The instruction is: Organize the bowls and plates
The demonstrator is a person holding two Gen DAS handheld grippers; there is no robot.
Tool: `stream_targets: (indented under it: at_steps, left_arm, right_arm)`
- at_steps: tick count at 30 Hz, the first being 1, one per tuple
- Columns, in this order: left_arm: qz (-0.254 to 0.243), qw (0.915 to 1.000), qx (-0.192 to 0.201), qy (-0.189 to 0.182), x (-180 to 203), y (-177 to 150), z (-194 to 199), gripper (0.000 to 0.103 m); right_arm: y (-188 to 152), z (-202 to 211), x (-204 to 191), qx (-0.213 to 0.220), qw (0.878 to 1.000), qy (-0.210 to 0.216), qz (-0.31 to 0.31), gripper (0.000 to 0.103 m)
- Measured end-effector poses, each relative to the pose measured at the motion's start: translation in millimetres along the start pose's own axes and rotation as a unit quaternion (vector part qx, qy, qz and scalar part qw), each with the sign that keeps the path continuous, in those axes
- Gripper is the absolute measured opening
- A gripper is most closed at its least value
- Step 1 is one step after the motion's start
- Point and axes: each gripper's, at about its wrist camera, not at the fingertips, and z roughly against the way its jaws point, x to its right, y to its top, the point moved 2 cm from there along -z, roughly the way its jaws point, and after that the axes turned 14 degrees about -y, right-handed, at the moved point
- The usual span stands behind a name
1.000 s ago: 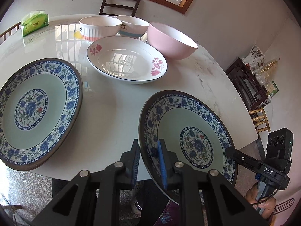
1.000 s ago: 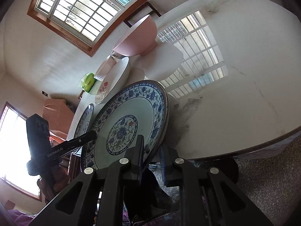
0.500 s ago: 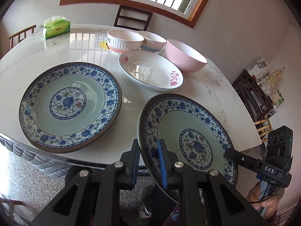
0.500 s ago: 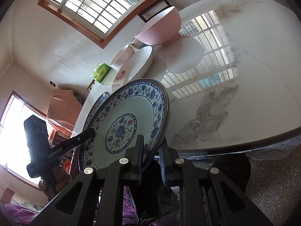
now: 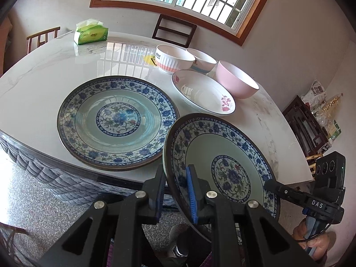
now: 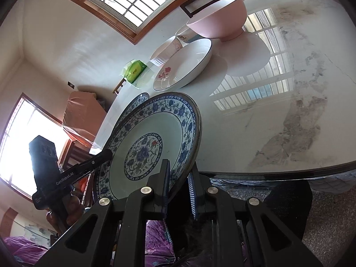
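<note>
Both grippers hold one blue-and-white floral plate (image 5: pixel 222 155) in the air off the table's near edge. My left gripper (image 5: pixel 176 175) is shut on its left rim. My right gripper (image 6: pixel 179 173) is shut on its opposite rim, and the plate (image 6: pixel 151 140) fills that view. A second matching plate (image 5: pixel 118 122) lies flat on the white marble table (image 5: pixel 44 84), just left of the held one. Behind stand a white rose-patterned shallow bowl (image 5: pixel 202 93), a pink bowl (image 5: pixel 235 80) and two white bowls (image 5: pixel 173 59).
A green tissue pack (image 5: pixel 91 33) sits at the table's far left. Chairs stand behind the table under the window. A dark wooden rack (image 5: pixel 307 124) stands to the right. The table's right part (image 6: pixel 289 111) is bare stained marble.
Both grippers have carried the held plate back and up, away from the table. The plate on the table now sits nearer the middle of the left view.
</note>
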Motion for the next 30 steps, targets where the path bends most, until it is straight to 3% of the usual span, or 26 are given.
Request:
stream_targets:
  at_steps: [30]
  left_arm:
    - [0.067,0.9953,0.056,0.042,-70.5,12.5,39.7,0.019]
  right_arm:
    - [22.1,-42.3,-79.8,-0.02,0.996,0.002,0.082,0.017]
